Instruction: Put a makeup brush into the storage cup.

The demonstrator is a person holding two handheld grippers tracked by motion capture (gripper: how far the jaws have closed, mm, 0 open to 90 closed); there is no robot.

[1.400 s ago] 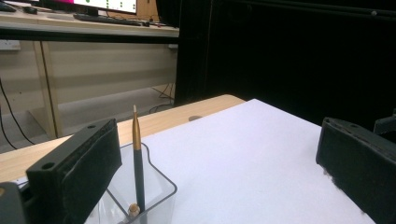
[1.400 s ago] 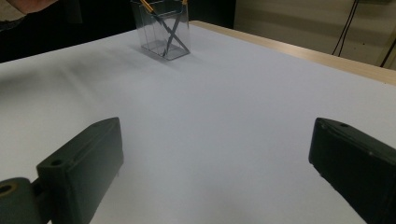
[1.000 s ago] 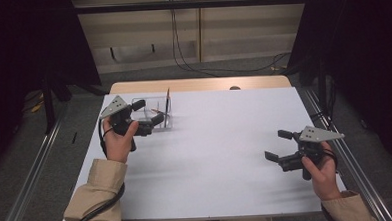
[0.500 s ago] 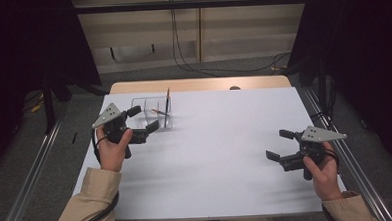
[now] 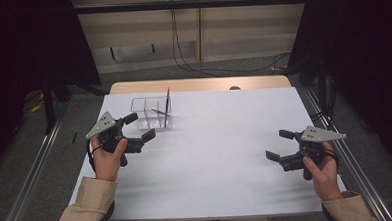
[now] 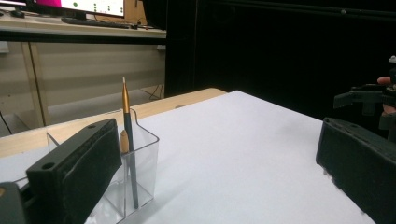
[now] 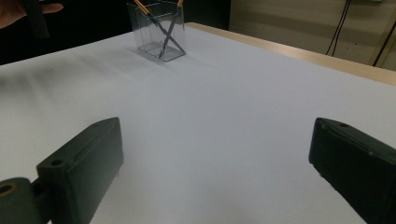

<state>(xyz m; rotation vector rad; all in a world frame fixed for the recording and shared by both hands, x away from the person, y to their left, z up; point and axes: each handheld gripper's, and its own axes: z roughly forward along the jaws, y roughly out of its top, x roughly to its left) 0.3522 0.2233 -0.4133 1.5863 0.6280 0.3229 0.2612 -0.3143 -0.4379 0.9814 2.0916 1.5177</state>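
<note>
Right gripper [image 5: 281, 146]: lower right of the high view, jaws wide, nothing between them, placed as before
Left gripper [image 5: 140, 127]: left of centre, jaws wide and empty; it has drawn back toward the near edge, clear of the holder
Holder [image 5: 152, 113]: upper left of the table [image 5: 226, 154], unmoved
Pencils [image 6: 129, 140]: leaning inside the holder, crossed

Dim room, evenly lit white table [image 5: 216, 154], soft shadows, slight blur.

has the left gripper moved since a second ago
Yes. The left gripper has drawn back from the clear plastic divided holder, toward the person and the table's near edge.
</note>
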